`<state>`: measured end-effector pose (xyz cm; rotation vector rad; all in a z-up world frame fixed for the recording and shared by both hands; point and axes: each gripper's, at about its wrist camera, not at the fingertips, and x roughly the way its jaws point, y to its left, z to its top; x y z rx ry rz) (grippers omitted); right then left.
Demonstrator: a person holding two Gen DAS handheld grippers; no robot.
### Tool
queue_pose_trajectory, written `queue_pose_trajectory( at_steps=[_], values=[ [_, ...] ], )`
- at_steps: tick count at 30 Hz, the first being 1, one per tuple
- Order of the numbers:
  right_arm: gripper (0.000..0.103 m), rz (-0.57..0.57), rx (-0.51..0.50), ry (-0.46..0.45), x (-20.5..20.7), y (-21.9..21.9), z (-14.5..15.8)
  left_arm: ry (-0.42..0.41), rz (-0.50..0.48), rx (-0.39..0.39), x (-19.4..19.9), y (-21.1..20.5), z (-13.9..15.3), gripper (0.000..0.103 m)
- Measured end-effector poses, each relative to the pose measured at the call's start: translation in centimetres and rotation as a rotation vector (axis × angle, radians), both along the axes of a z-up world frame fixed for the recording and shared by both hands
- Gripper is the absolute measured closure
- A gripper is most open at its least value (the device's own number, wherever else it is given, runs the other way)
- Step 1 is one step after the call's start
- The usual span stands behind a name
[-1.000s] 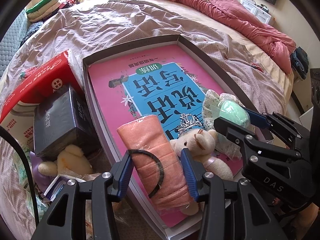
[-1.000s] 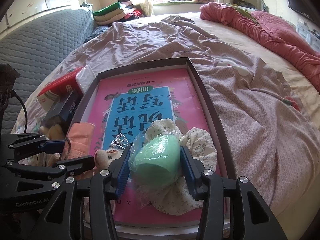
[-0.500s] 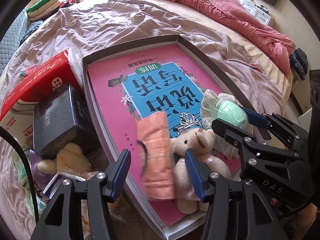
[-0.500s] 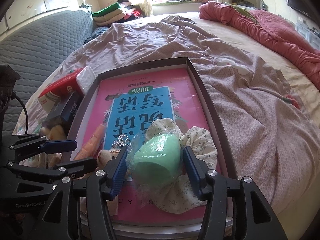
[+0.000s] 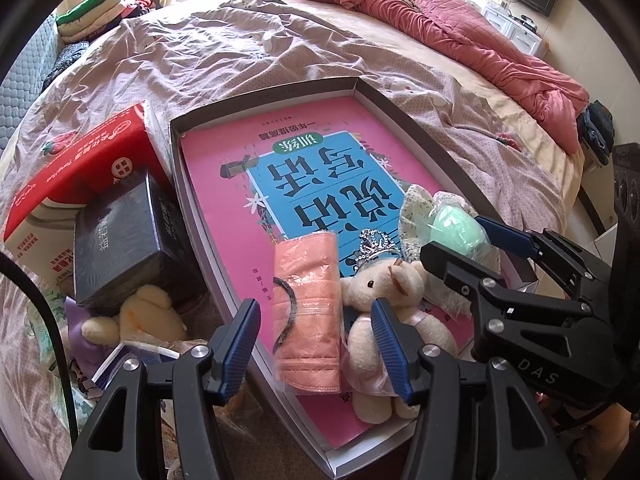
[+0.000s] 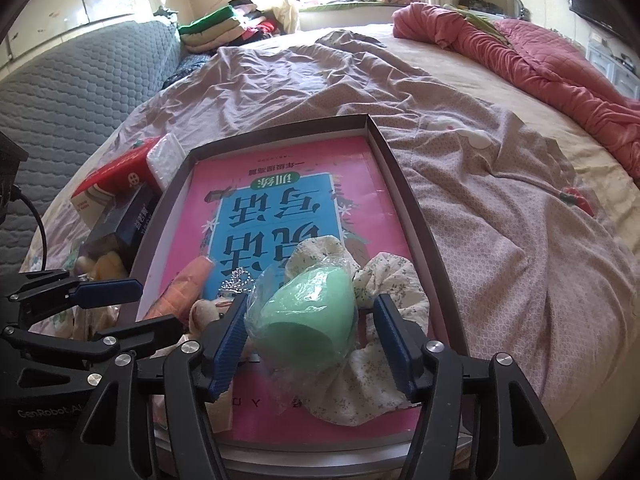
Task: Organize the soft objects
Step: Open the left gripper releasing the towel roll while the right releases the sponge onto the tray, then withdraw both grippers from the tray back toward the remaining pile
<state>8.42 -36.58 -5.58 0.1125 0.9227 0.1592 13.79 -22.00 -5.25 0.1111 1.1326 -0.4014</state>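
On the bed [image 5: 360,52] lies a shallow grey box [image 5: 432,148] lined with a pink book. The left gripper [image 5: 316,340] has its fingers spreading apart, clear of the wrapped peach cloth [image 5: 306,312] lying in the box between them, beside a small teddy bear [image 5: 384,308]. The right gripper [image 6: 310,340] is also opening around the green sponge [image 6: 310,320] (bagged in clear plastic), which rests on a floral scrunchie [image 6: 380,372] at the box's near end.

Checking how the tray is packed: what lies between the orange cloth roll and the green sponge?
A small teddy bear with a silver tiara above it, seen in the left wrist view, between orange cloth roll and green sponge.
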Motion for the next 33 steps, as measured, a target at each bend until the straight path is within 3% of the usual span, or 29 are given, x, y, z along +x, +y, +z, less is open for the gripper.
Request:
queue_pose_trajectory(
  at_steps=[9, 33],
  values=[
    [0.029, 0.002, -0.043, -0.053, -0.6, 0.6, 0.9, -0.027, 0.006, -0.023, -0.6, 0.6, 1.2, 0.036],
    [0.026, -0.071, -0.027, -0.107, -2.0, 0.2, 3.3, -0.111, 0.052, -0.035, -2.1, 3.2, 4.5, 0.03]
  ],
)
